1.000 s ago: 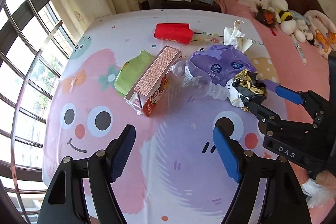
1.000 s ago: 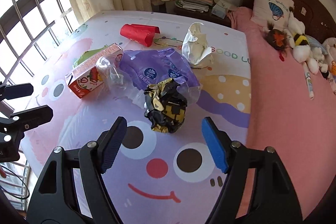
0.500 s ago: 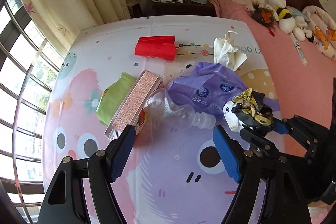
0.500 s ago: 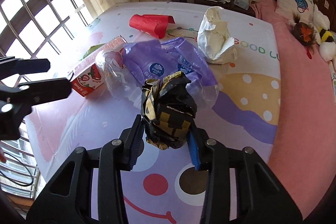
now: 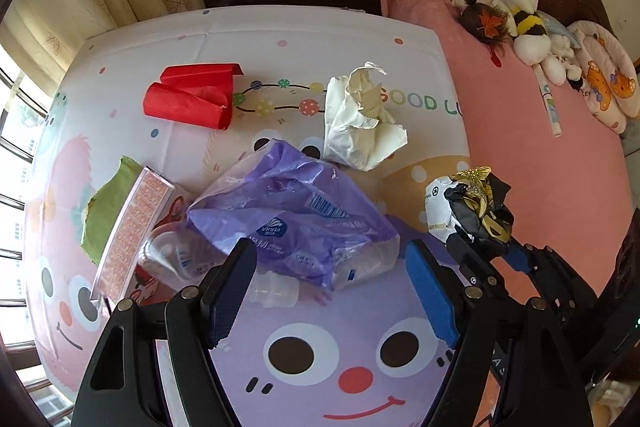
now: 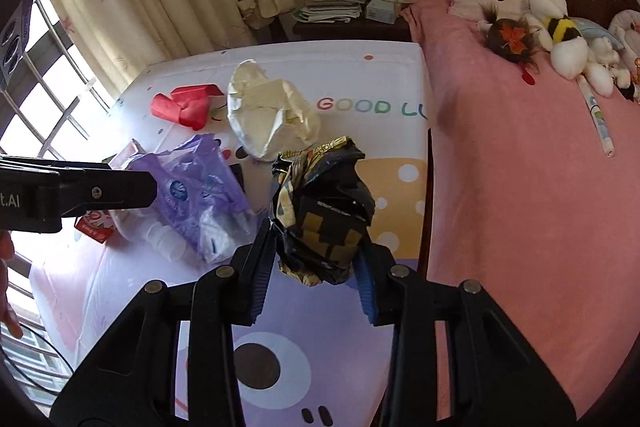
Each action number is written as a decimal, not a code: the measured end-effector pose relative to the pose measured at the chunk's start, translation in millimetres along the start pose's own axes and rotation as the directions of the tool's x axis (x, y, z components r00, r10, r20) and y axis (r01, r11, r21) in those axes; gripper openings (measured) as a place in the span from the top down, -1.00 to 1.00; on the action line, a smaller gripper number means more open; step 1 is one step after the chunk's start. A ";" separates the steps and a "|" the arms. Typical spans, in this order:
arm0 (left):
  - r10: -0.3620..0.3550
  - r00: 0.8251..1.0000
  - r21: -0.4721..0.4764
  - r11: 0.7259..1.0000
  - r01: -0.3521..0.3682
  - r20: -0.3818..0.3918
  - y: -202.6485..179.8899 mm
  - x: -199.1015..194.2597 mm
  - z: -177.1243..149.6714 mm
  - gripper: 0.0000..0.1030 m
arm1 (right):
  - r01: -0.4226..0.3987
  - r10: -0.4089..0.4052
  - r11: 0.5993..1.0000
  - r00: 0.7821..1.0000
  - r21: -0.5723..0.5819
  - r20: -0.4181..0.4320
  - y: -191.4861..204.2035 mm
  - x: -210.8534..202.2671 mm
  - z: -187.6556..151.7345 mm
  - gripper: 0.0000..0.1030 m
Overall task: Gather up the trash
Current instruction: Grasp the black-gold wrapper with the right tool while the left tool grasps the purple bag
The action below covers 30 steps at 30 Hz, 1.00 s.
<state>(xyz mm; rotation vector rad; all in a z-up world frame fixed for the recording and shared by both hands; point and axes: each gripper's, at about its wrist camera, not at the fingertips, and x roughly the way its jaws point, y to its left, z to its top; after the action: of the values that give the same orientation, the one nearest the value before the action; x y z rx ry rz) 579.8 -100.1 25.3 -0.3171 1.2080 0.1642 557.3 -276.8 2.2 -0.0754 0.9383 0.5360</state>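
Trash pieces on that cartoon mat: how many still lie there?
6: red paper roll at the far side, crumpled white paper beside it, purple plastic bag in the middle over a clear bottle, carton and green wrapper leftward. More may hide underneath.

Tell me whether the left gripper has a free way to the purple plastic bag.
Probably yes: the left gripper is open just short of the purple plastic bag, nothing between them; the right gripper holds its black-and-gold wrapper off to the side.

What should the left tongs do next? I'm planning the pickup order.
Probably lower the open left tongs onto the crumpled purple plastic bag just ahead and close. The right tongs already pinch the black-and-gold foil wrapper.
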 end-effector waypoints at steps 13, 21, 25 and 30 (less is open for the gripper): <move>0.114 0.975 -0.182 0.972 -0.150 -0.192 -12.9 80.4 32.7 -0.51 | -0.010 0.010 0.999 1.000 0.047 -0.009 -23.1 17.0 8.7 0.35; 0.046 0.987 -0.162 0.984 -0.070 -0.152 -13.9 80.9 18.7 0.28 | -0.035 0.037 0.998 0.999 0.060 -0.030 -24.1 7.8 -4.4 0.35; -0.010 0.994 -0.153 0.988 -0.008 -0.112 -7.7 63.3 6.0 0.62 | -0.054 0.057 0.996 0.998 0.066 -0.041 -18.0 2.3 -13.6 0.35; -0.095 0.994 -0.152 0.985 0.085 -0.061 2.4 28.9 -18.4 0.67 | -0.080 0.083 0.994 0.995 0.068 -0.046 -3.6 -8.8 -25.0 0.35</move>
<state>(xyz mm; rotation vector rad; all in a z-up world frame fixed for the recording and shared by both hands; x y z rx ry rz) 572.8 -105.1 -7.9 -0.5106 1.2493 0.1666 536.1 -290.7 -6.5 0.0093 1.0094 0.5807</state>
